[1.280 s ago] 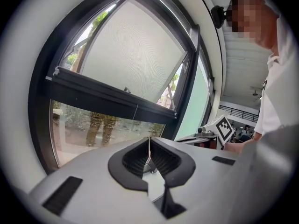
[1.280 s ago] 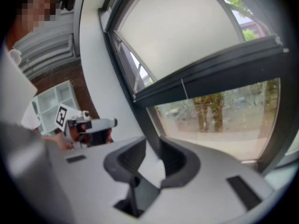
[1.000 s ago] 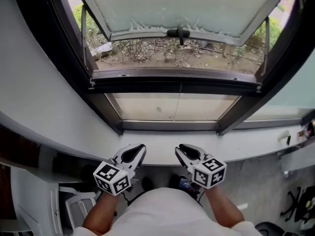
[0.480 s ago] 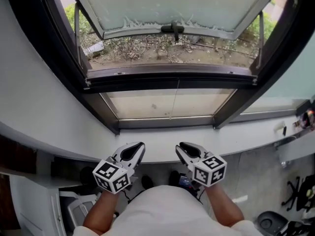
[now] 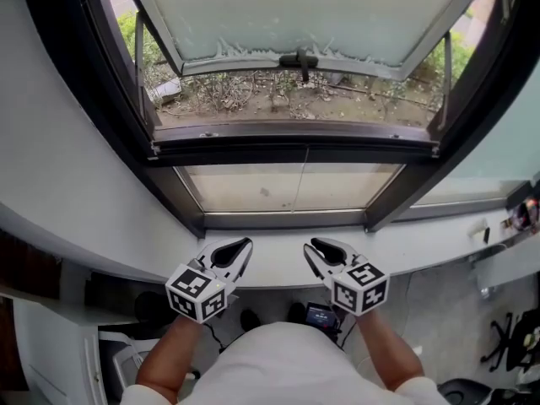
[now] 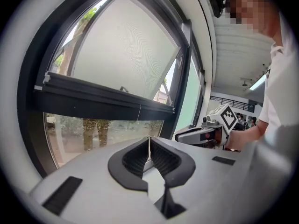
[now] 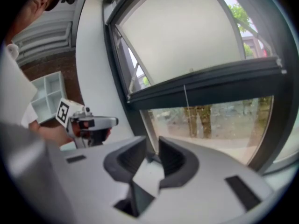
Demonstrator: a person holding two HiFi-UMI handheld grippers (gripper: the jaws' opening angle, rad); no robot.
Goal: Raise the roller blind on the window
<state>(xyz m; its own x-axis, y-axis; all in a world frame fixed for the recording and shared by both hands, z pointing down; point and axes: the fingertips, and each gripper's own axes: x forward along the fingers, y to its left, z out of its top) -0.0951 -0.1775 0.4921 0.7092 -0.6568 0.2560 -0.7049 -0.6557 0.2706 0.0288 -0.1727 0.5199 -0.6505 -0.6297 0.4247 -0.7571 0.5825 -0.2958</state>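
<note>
Standing at the window, a person in a white shirt [image 5: 278, 365] holds the left gripper [image 5: 240, 245] and the right gripper [image 5: 316, 245] side by side, well apart from each other, with their tips over the near edge of the white sill [image 5: 270, 261] and pointing toward the glass. The left gripper view shows its two black pads [image 6: 163, 160] pressed together, with only a thin slit of light between them and nothing that can be made out in the grip. The right gripper view shows its pads [image 7: 172, 158] standing apart, and the gap holds nothing but the sight of the dark frame post beyond. Neither gripper touches the window. Above the sill sits a clear lower pane [image 5: 278, 188], topped by a dark rail [image 5: 253, 152]. Over that rail a frosted sash [image 5: 321, 15] is swung outward, its black handle [image 5: 301, 57] at the middle of its lower edge, and bare ground with shrubs [image 5: 278, 95] shows through the opening under it. The blind itself cannot be picked out in any view. What does show is a thin pale cord [image 7: 185, 97] running straight down across the rail near the middle of the window and on over the lower pane, ahead of the grippers and between their two lines of aim, clear of both. White shelves [image 7: 49, 94] stand behind the left gripper in the right gripper view.
</note>
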